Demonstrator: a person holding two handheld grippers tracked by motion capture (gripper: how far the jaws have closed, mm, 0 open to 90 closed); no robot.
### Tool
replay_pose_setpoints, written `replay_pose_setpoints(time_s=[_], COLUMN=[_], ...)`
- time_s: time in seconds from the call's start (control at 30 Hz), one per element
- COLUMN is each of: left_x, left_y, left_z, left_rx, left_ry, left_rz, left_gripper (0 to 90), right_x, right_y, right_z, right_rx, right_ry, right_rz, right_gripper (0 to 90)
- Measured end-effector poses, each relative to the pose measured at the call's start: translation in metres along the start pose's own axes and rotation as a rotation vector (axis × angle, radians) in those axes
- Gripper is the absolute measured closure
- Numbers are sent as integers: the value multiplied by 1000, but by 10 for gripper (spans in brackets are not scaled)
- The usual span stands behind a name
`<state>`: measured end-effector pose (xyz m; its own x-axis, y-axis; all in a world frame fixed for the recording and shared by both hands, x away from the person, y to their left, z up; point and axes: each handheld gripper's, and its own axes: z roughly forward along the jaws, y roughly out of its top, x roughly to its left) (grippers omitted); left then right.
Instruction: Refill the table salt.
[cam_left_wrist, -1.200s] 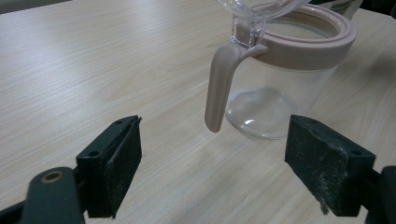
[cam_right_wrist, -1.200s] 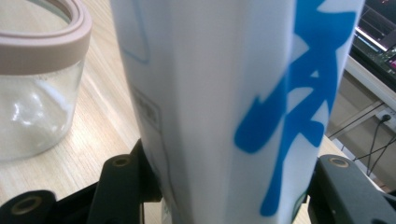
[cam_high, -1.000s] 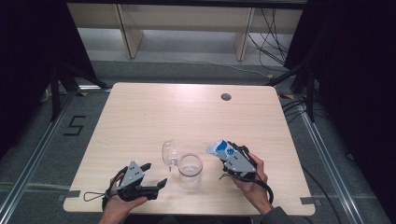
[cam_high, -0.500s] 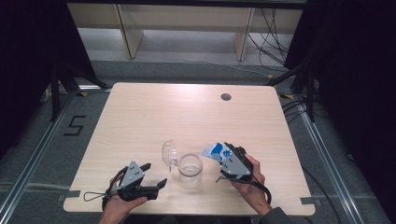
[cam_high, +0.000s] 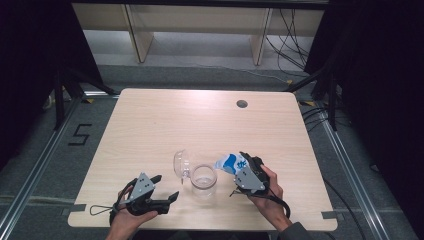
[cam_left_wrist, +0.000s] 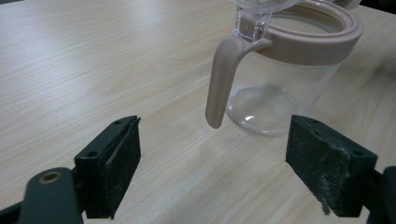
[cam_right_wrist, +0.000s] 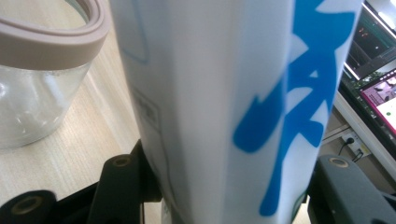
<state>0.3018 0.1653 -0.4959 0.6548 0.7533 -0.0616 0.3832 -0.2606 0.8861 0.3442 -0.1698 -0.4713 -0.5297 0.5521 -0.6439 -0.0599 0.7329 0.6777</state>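
Note:
A clear glass jug (cam_high: 204, 181) with a beige rim, a beige handle (cam_left_wrist: 223, 79) and a flipped-up clear lid (cam_high: 180, 164) stands near the table's front edge. My right gripper (cam_high: 239, 166) is shut on a white carton with blue print (cam_high: 230, 163), tilted toward the jug from its right. The carton (cam_right_wrist: 233, 102) stands between that gripper's jaws, with the jug's rim (cam_right_wrist: 56, 39) close at the left. My left gripper (cam_high: 165, 189) rests open on the table left of the jug. Its pads (cam_left_wrist: 122, 161) flank the handle from a short way back.
The wooden table (cam_high: 200, 120) has a round cable hole (cam_high: 242, 104) at the back right. Metal rails run along the floor on both sides. Shelving legs and cables stand beyond the far edge.
My right gripper has carried the carton a little left, closer to the jug's rim. The left gripper has stayed put.

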Motion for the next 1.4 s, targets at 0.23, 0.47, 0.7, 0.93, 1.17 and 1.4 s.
replay_pose_setpoints(time_s=[0.23,0.47,0.7,0.93,1.17,1.4], left_x=[0,0,0,0,0,0], left_y=[0,0,0,0,0,0], left_z=[0,0,0,0,0,0], left_rx=[0,2,2,3,2,3], left_ry=[0,-1,-1,-2,-2,-3], left_rz=[6,4,4,6,6,-5], left_gripper=[175,176,176,176,176,176], right_x=[-1,2,7,9,10,14], right_y=[1,3,3,4,2,4], right_z=[-1,1,3,4,8,9], right_rx=[10,14,24,35,49,63], right_ry=[-24,-22,-27,-35,-42,-43], right_rz=[-45,-89,-102,-124,-155,-176], right_gripper=[483,483,484,484,484,486])
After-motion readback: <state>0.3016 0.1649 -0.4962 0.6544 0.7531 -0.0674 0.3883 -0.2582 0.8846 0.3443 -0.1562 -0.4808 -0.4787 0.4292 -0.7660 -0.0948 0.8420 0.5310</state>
